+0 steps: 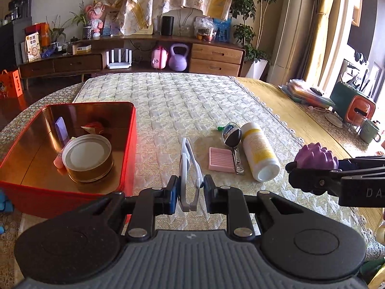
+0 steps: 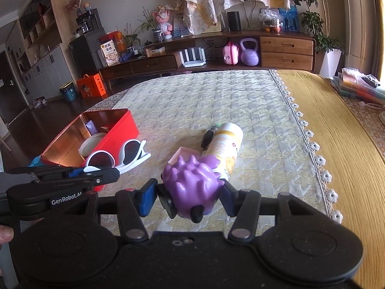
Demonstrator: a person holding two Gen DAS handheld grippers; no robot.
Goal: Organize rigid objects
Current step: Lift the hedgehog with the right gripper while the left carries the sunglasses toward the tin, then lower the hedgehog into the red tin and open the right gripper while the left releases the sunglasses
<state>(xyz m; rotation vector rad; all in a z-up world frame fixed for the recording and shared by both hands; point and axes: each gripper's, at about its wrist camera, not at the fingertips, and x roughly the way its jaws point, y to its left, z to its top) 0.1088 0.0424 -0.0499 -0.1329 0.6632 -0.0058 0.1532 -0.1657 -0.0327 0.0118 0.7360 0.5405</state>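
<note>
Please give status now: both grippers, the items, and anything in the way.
Left gripper shut on white-framed sunglasses. Right gripper shut on purple spiky rubber toy. Open red metal tin nearby, round can inside. Path unobstructed.

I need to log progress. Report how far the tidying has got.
Done: a round tin and a few small items sit in the red box. In hand: the left gripper holds white sunglasses; the right gripper holds a purple spiky toy. Left on the table: a white bottle, a pink block, nail clippers and a small bottle.
</note>
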